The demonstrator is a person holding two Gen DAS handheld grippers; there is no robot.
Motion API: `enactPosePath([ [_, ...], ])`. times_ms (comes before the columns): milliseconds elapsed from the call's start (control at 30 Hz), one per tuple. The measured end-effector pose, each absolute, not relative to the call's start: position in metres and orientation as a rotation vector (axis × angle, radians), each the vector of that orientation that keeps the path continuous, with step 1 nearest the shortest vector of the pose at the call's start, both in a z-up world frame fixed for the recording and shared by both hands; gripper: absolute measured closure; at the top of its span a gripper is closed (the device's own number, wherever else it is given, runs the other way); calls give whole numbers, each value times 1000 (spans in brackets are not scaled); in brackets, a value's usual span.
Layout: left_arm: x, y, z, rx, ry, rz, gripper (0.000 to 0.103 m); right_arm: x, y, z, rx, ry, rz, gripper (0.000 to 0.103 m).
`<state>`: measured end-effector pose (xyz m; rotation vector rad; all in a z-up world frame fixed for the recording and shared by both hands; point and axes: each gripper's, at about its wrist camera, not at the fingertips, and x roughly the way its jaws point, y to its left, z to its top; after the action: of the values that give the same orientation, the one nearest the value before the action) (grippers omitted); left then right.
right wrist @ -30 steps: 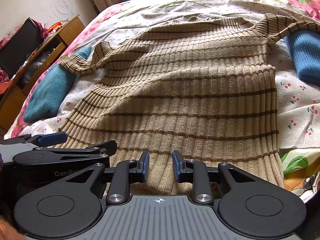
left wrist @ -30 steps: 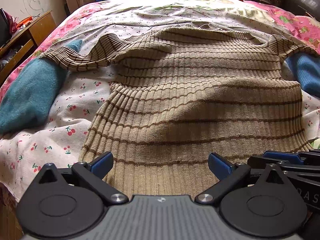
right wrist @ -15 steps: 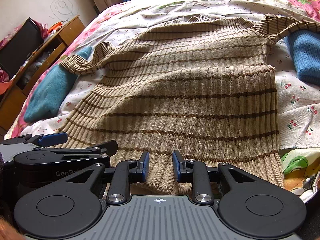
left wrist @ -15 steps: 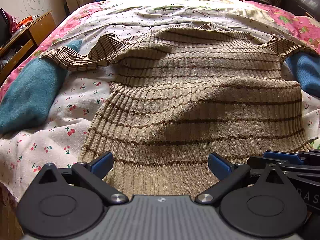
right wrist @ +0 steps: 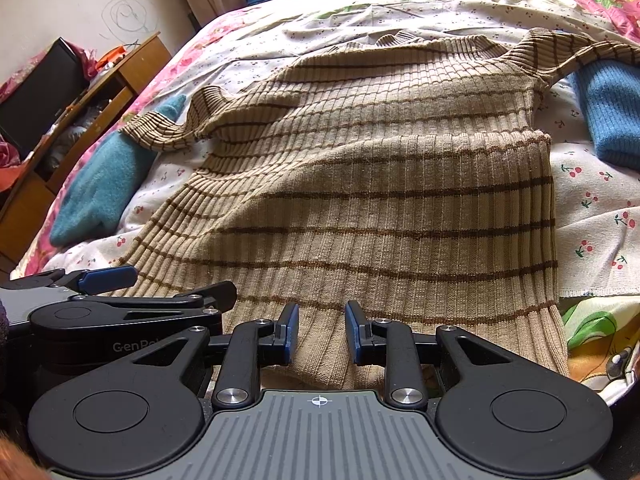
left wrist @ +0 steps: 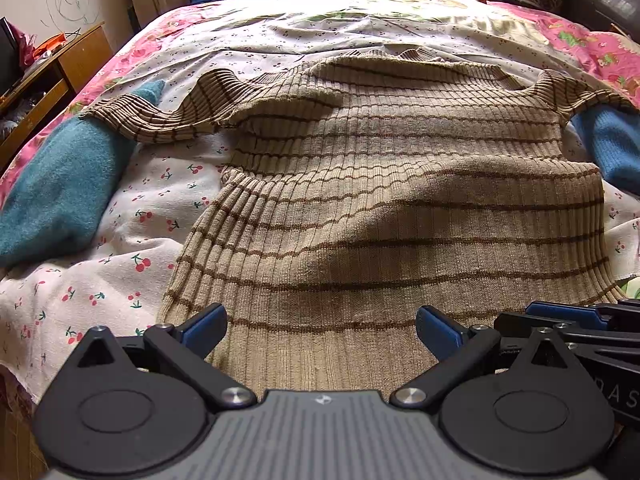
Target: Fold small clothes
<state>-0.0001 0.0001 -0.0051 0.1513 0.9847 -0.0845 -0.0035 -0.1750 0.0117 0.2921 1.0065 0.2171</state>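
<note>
Nothing has moved — left claw (left wrist: 320, 330) spread wide, right claw (right wrist: 321, 332) half-open over sweater (right wrist: 380, 208) hem.

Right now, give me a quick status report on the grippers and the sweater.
Left gripper open. Right gripper half open, hem between. Striped sweater spread flat, unfolded. Teal garment under its sleeve.

Both wrist views look steeply down from close above the near hem, sharing the striped sweater (left wrist: 400, 208) on the bed (left wrist: 320, 24).

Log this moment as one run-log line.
sweater: flat on bed, unfolded | left gripper: open over hem | right gripper: part-open, hem between pads, grip unclear
</note>
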Motion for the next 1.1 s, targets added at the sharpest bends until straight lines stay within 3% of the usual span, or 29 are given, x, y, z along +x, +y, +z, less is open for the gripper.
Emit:
enactPosePath([
  [1100,-3,-6,2,175,980,-86,0,-8,-180,15,302,996,224,77],
])
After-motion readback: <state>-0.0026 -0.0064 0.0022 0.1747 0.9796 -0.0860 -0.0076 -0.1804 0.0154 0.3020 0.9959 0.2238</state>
